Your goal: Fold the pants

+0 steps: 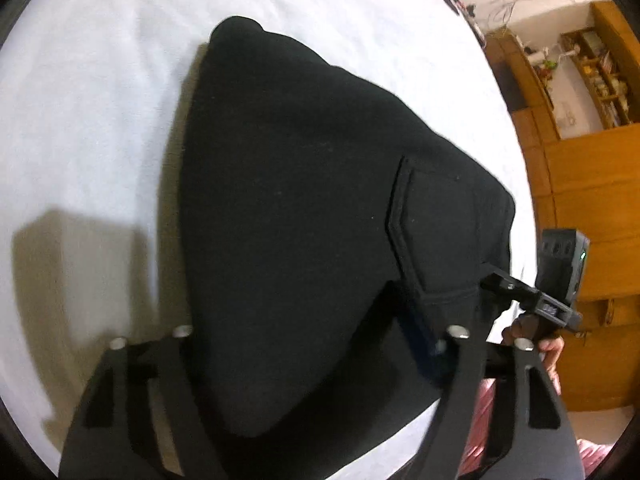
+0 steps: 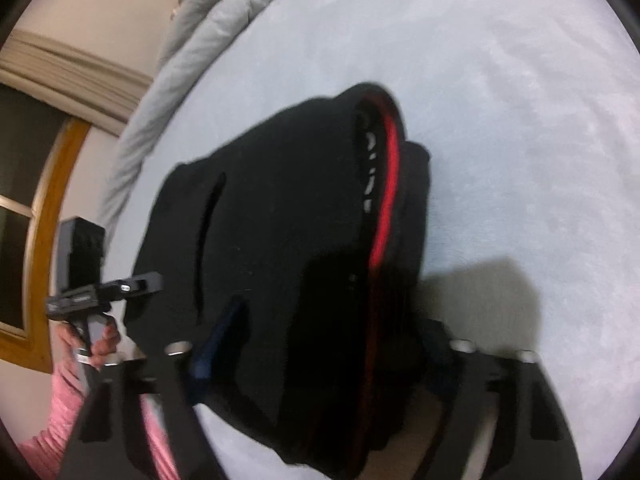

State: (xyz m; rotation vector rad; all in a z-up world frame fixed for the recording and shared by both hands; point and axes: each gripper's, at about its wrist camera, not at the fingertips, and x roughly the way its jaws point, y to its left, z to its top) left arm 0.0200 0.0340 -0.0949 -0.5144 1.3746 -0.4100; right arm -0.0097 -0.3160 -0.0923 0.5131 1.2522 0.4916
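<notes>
Black pants (image 1: 304, 208) lie in a folded bundle on the white bed sheet (image 1: 100, 112), a back pocket (image 1: 436, 232) facing up. In the right wrist view the pants (image 2: 288, 240) show a red waistband stripe (image 2: 386, 196) and a side pocket slit. My left gripper (image 1: 316, 344) stands wide apart over the near edge of the bundle, a blue pad (image 1: 420, 336) against the cloth. My right gripper (image 2: 320, 356) also straddles the near edge with its arms spread. Each view shows the other gripper held in a hand beside the pants.
A grey quilt (image 2: 208, 36) is bunched along the far edge of the bed. Wooden cabinets and shelves (image 1: 580, 128) stand beyond the bed's right side. A window with a wooden frame (image 2: 44, 208) and a curtain are at the left.
</notes>
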